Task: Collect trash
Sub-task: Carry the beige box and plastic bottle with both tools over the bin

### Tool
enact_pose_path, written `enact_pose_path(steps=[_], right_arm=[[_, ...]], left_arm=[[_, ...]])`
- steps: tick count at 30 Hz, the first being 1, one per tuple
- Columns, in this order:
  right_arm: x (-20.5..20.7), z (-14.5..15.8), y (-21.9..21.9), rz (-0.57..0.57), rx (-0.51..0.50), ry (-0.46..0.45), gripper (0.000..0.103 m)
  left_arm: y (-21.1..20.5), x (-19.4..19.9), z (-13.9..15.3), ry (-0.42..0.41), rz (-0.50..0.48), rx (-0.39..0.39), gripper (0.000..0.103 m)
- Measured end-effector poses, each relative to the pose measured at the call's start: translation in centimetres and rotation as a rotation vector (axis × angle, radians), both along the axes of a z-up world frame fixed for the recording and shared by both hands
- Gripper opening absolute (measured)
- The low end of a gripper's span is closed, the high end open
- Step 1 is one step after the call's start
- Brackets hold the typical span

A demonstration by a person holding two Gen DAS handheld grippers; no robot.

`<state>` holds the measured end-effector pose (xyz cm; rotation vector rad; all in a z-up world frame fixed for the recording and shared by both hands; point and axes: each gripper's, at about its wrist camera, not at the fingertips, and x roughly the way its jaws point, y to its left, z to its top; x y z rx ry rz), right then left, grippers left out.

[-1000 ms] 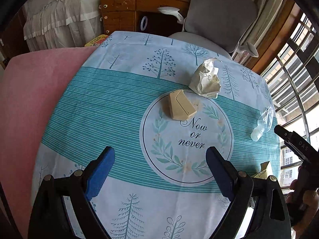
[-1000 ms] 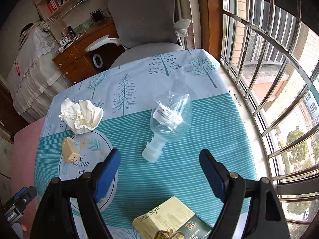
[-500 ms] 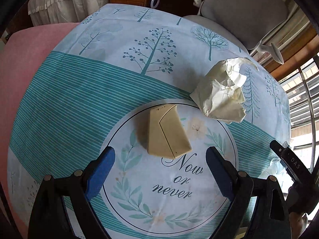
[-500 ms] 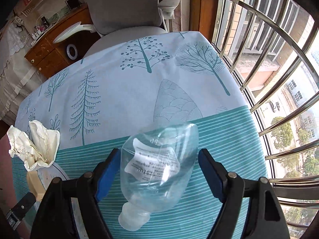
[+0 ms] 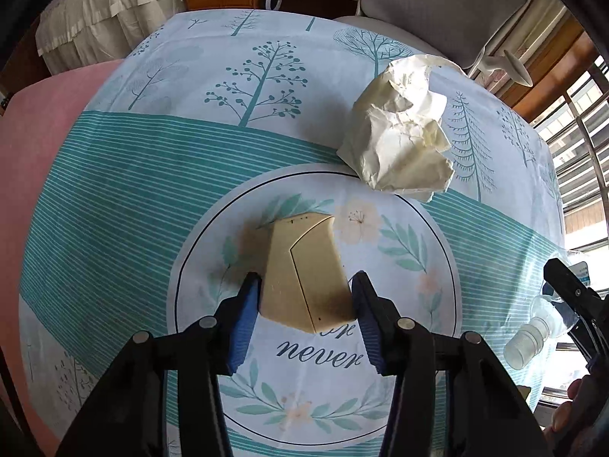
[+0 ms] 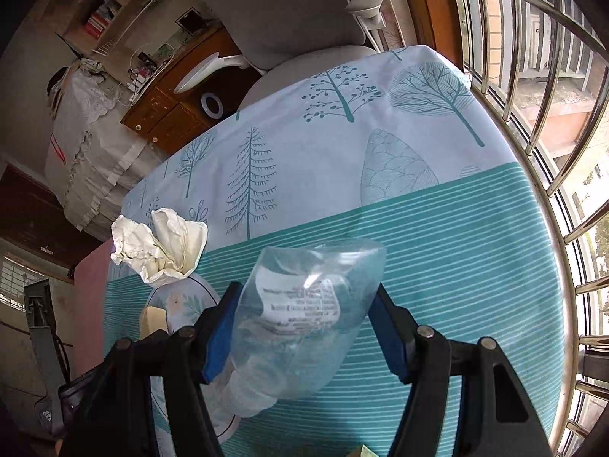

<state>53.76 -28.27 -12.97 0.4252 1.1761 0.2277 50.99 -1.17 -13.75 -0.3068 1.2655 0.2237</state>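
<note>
My left gripper [image 5: 304, 301]: clenched on the beige box [image 5: 304, 270]
My right gripper [image 6: 304, 323]: grasping the clear bottle [image 6: 300, 316] — crumpled paper [image 6: 160, 247] ahead-left

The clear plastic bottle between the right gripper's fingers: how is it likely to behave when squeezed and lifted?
The clear plastic bottle looks empty and thin-walled, so it is probably very light and may buckle under the right gripper. Its smooth, rounded body could slip or rotate between the fingers. Lying on its side on the tablecloth, it might roll if released.
</note>
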Motion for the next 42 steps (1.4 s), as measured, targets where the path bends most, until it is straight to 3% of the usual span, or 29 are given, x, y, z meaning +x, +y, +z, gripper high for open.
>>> enact_pose_path(steps=[5, 13, 24, 31, 37, 42], right_arm=[[-2.2, 1.8, 2.1, 0.058, 0.063, -0.028, 0.066], [-8.8, 4.4, 5.7, 0.126, 0.069, -0.063, 0.066], [-25.0, 7.2, 9.1, 0.018, 0.033, -0.12, 0.066], [-36.7, 5.8, 10.3, -0.091, 0.0, -0.095, 0.066], [-44.6, 2.9, 10.2, -0.15, -0.025, 0.022, 0.066], [-48.6, -1.7, 10.4, -0.153, -0.042, 0.125, 0.066]], left_arm=[[0.0, -4.2, 2.2, -0.026, -0.046, -0.026, 0.047], [1.0, -12.4, 5.7, -0.071, -0.109, -0.09, 0.047], [4.1, -25.4, 9.4, -0.139, -0.335, -0.181, 0.047], [3.0, -34.2, 9.3, -0.131, -0.506, -0.21, 0.047], [1.4, -40.3, 7.8, -0.061, -0.625, -0.228, 0.047], [-0.2, -44.1, 4.3, 0.01, -0.659, -0.248, 0.047]])
